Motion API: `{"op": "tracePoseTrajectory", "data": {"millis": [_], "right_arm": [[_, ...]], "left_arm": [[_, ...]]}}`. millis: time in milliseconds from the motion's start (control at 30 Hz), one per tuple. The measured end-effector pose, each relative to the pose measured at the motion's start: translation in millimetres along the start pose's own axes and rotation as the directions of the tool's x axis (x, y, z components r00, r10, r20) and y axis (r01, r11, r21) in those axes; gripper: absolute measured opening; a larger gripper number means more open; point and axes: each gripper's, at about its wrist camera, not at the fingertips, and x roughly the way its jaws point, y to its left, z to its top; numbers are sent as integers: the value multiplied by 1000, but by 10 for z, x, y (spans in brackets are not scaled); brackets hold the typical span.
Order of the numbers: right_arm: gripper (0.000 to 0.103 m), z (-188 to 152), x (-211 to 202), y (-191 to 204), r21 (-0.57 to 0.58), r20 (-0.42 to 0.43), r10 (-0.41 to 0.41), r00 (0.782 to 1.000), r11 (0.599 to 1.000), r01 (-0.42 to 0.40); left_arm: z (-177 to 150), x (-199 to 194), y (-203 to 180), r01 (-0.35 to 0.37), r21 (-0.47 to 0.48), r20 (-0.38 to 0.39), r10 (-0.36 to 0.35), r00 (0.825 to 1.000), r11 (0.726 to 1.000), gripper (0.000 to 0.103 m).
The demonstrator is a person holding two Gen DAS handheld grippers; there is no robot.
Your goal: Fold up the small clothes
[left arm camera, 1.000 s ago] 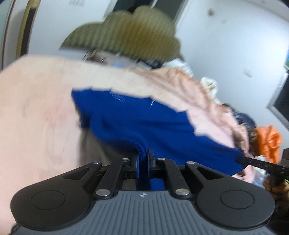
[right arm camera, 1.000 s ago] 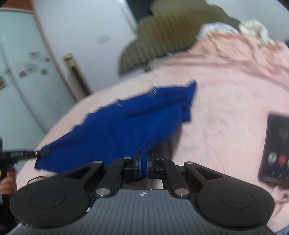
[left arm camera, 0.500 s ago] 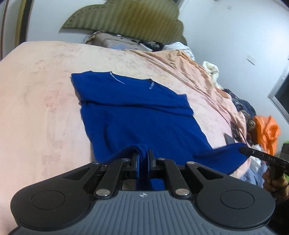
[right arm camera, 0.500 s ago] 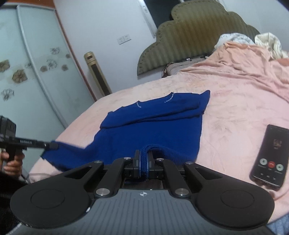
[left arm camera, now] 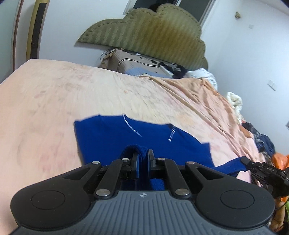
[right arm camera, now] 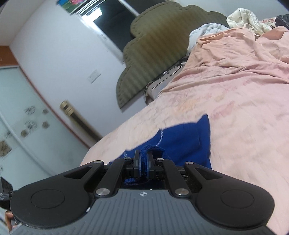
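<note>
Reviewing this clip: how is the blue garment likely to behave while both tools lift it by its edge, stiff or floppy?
Probably floppy: the blue garment bunches into a soft fold between the fingers of the left tool, and again at the right tool. It looks thick and knitted, so it likely grips well rather than slipping. The free part lies on the pink sheet and would likely drag.

Pink bedsheet point(left arm camera: 54, 101): broad bare stretch from the left edge of the bed to its middle, open up to the head end; free passage there. Blue garment point(left arm camera: 108, 137): lies across the near part of the bed. Head end: green headboard point(left arm camera: 148, 30) with a tan case point(left arm camera: 130, 63) and dark clutter in front, closing that side. Right edge: rumpled sheet folds, white bedding point(left arm camera: 234, 101), dark and orange clothes point(left arm camera: 278, 159) heaped along it; passage crowded. Bed's far right corner in right wrist view: piled bedding point(right arm camera: 242, 16).
</note>
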Motion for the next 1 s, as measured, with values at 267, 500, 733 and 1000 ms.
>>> {"op": "tracePoseTrajectory", "data": {"millis": [267, 500, 733, 1000], "right_arm": [[9, 406, 1087, -197, 29, -23, -82, 996, 996, 83], [10, 494, 2002, -503, 50, -105, -192, 976, 979, 198], [43, 512, 2156, -665, 39, -63, -253, 966, 966, 255], [46, 653, 2043, -654, -101, -103, -240, 965, 968, 230]], "left_arm": [[412, 1125, 245, -132, -3, -91, 131, 987, 991, 8], [498, 1804, 431, -170, -5, -140, 167, 976, 985, 12], [543, 1611, 787, -253, -105, -65, 247, 967, 962, 61], [494, 1417, 850, -189, 1, -23, 189, 982, 982, 67]]}}
